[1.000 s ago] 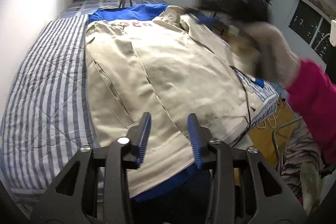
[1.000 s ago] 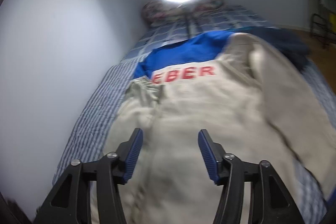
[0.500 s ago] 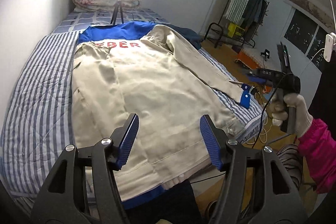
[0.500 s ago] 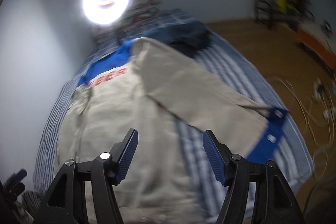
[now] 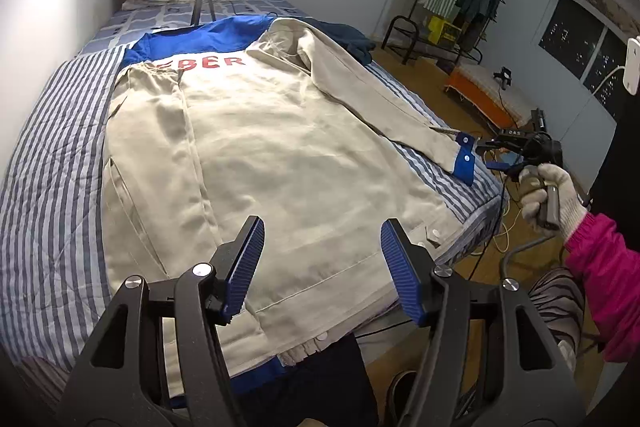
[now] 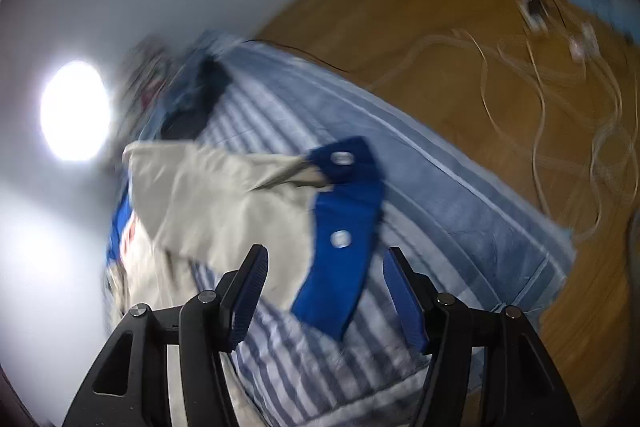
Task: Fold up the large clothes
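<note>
Beige jacket (image 5: 280, 155) lies flat on the striped bed (image 5: 48, 163), hem toward the near edge. Blue yoke at the far end with red letters "EBER" showing, blue band under the hem. One sleeve (image 5: 372, 95) runs diagonally out to the bed's right edge, ending in a blue cuff (image 6: 344, 227) with two snaps.

Left gripper (image 5: 322, 269) hovers over the hem, fingers wide, nothing between them. Right gripper (image 6: 324, 291) sits just short of the cuff, jaws closing but pads not on the cloth; view is blurred. Gloved hand (image 5: 548, 191) holds it off the bed edge.
</note>
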A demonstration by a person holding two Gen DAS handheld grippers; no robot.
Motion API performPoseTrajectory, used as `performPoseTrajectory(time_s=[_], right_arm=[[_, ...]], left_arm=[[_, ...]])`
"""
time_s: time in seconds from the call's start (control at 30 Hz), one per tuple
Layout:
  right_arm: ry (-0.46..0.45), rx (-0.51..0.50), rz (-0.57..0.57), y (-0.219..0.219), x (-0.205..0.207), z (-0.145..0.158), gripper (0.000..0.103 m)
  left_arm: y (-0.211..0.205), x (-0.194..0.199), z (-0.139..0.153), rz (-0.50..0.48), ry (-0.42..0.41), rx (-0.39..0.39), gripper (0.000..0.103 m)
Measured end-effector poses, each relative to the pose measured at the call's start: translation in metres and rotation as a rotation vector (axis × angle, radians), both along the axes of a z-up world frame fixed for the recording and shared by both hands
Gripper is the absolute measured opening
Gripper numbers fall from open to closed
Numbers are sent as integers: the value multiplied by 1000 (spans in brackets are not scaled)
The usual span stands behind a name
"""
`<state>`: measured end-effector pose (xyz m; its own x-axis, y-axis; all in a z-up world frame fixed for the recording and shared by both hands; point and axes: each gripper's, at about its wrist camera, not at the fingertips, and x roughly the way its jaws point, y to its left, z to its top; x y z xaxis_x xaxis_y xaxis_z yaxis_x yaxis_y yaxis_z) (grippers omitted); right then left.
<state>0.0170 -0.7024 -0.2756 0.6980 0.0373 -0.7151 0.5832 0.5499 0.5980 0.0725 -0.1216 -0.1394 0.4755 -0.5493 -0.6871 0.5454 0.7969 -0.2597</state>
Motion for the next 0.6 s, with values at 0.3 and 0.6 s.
performPoseTrajectory(time_s=[0.3, 0.6], right_arm=[[-49, 72, -13, -10, 16, -27, 48], [-14, -191, 77, 14, 40, 3, 7]], left_arm=[[5, 6, -4, 15, 5, 40, 62], [9, 11, -8, 29, 16, 60, 62]])
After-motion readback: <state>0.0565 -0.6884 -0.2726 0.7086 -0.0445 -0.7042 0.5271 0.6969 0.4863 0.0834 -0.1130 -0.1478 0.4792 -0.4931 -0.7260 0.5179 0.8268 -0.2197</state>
